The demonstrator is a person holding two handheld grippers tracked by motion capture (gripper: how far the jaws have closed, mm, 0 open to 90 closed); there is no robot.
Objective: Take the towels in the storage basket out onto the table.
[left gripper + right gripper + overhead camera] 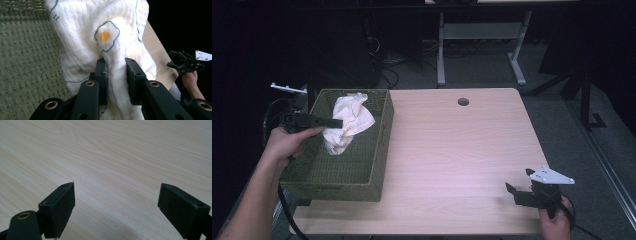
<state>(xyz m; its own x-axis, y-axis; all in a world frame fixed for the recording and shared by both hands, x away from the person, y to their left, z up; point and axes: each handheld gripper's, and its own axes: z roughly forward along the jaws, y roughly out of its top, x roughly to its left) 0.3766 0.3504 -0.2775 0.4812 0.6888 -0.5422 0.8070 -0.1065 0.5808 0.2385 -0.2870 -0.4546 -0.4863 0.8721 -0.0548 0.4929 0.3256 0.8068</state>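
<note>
A white cloth (347, 122) with a fried-egg print hangs over the green woven basket (379, 150) at the table's left. My left gripper (337, 123) is shut on a fold of that cloth (100, 45), whose fabric bunches between the two black jaws; the gripper (116, 68) holds it above the basket floor. Near the table's front right corner my right gripper (518, 186) stands open above the bare wood, its pads (63, 202) wide apart with nothing between them. That right gripper (178, 60) also appears far off in the left gripper view.
The light wooden table (462, 150) has a round cable hole (463, 102) near its far edge. The basket wall (25, 62) is beside the cloth. Behind the table stand a grey desk frame (482, 35) and cables on a dark floor.
</note>
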